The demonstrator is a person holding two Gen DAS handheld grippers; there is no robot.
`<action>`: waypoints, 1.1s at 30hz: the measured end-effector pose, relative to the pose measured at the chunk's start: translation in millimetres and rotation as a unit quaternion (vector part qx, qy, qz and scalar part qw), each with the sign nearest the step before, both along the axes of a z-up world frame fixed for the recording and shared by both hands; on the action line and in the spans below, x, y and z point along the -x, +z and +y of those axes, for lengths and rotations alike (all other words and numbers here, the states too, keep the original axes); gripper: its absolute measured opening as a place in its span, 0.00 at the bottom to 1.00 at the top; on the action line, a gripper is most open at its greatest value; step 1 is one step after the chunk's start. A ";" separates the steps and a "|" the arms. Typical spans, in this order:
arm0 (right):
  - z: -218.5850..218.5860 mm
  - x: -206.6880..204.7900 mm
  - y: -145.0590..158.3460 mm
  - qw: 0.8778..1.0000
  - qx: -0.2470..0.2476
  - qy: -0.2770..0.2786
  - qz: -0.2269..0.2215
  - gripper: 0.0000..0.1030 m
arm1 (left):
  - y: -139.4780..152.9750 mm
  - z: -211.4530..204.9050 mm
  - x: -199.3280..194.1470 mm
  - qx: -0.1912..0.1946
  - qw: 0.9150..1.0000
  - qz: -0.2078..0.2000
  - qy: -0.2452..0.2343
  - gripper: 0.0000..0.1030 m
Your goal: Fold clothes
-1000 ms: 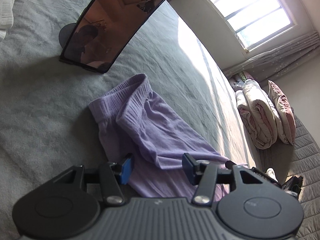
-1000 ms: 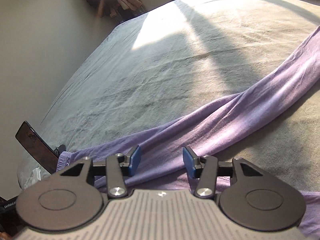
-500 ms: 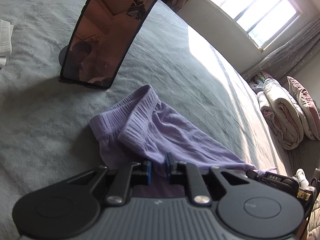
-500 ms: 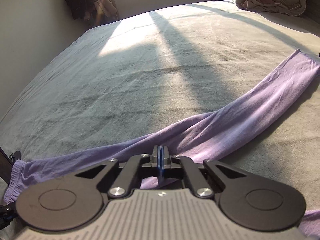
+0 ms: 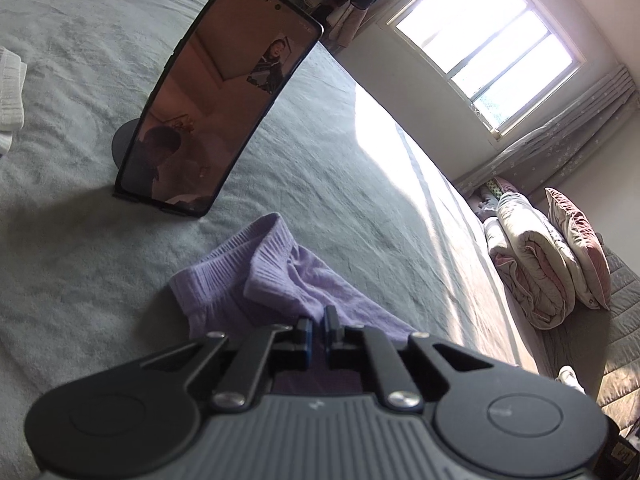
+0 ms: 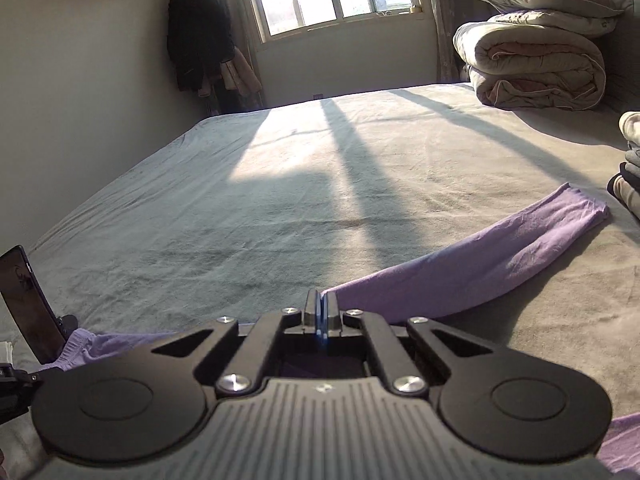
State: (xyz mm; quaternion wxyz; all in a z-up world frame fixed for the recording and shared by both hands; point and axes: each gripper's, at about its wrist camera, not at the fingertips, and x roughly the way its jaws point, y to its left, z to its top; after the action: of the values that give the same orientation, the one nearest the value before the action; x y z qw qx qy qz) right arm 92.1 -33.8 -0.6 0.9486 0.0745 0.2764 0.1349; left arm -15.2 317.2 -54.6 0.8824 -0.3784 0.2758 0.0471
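Nearest, in the left wrist view: left gripper (image 5: 317,330) pinched on purple fabric just behind the ribbed waistband (image 5: 236,268) of the pants (image 5: 280,280); jaws nearly together, a thin fold of cloth between the blue pads. Waistband crumpled on the bed (image 5: 80,280), directly ahead of the fingers, slightly left of centre. Beyond it, a phone (image 5: 216,112) propped upright on a stand, well apart from the cloth.

In the right wrist view: right gripper (image 6: 320,312) clamped tight, pads meeting on the upper edge of the same pants (image 6: 480,264), somewhere along the leg. From the fingertips, leg stretched away to the right, ending at the cuff (image 6: 584,208) near a stack of clothes (image 6: 628,168). Farther off, bare bed (image 6: 280,200) in sunlight, then rolled quilts (image 6: 532,64) against the far side.

Long axis: crosswise, waistband at the left grip, cuff far out past the right grip. Cuff nearer the right hand, though well beyond it. Probably a lift and lay-flat or a fold along this line next; likely trouble in the free cuff end dragging or twisting.
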 end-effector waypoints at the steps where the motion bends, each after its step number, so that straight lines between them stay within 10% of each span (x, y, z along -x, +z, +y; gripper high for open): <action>1: -0.7 5.8 2.8 1.000 0.002 0.001 -0.009 0.01 | 1.3 1.6 1.6 0.002 1.000 -0.006 -0.001 0.05; 16: 15.2 96.9 -3.1 0.995 0.068 0.035 -0.067 0.01 | -6.6 20.8 20.4 0.002 1.000 -0.005 0.003 0.05; 33: 7.2 101.5 -68.4 0.997 0.022 0.035 0.060 0.01 | -16.7 14.5 32.6 -0.054 0.996 0.073 0.016 0.09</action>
State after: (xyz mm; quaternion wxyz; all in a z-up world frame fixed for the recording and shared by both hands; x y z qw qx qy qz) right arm -9.4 -26.6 -69.1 0.9264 0.0520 0.3379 0.1577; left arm -47.8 331.7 -71.2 0.8782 -0.3302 0.3302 0.1029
